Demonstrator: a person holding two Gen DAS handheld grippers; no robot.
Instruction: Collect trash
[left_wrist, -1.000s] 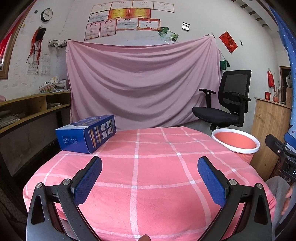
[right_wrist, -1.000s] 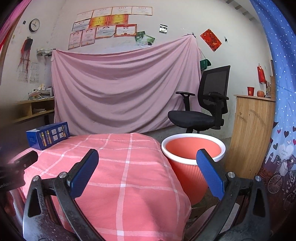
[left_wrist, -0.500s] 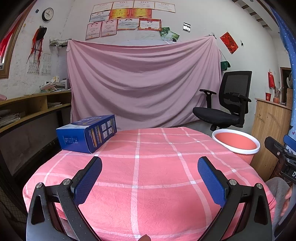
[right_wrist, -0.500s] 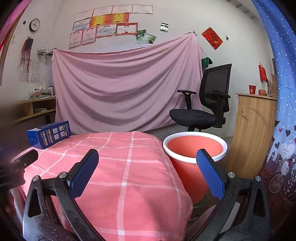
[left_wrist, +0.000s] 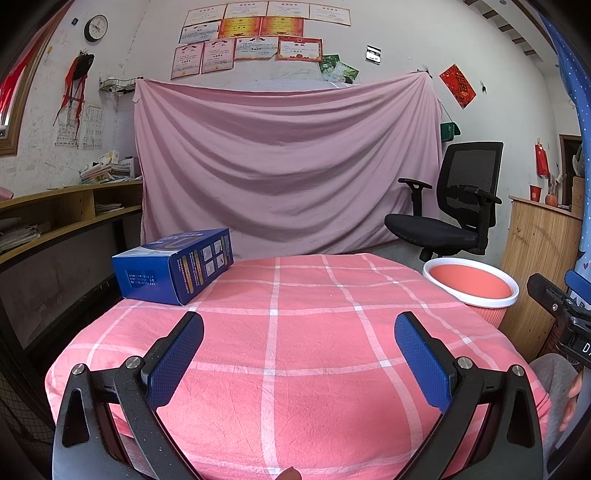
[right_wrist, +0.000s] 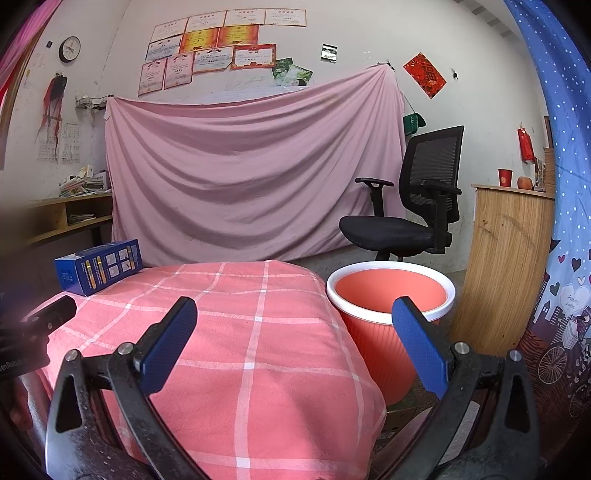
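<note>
A blue cardboard box (left_wrist: 175, 264) lies on the far left corner of the pink checked table (left_wrist: 295, 350); it also shows in the right wrist view as the blue box (right_wrist: 99, 266). An orange bin with a white rim (left_wrist: 471, 286) stands on the floor off the table's right side, seen closer as the bin (right_wrist: 388, 314). My left gripper (left_wrist: 299, 325) hovers open over the table's near half, well short of the box. My right gripper (right_wrist: 293, 310) is open at the table's right edge, with the bin just behind its right finger. Neither holds anything.
A black office chair (left_wrist: 454, 218) stands behind the bin. A wooden cabinet (right_wrist: 506, 266) is right of the bin, a blue patterned curtain (right_wrist: 561, 258) at far right. Wooden shelves (left_wrist: 55, 221) run along the left wall. A pink sheet (left_wrist: 288, 166) hangs behind.
Both views shifted only slightly; the left gripper has risen a little. Both grippers stay open and empty.
</note>
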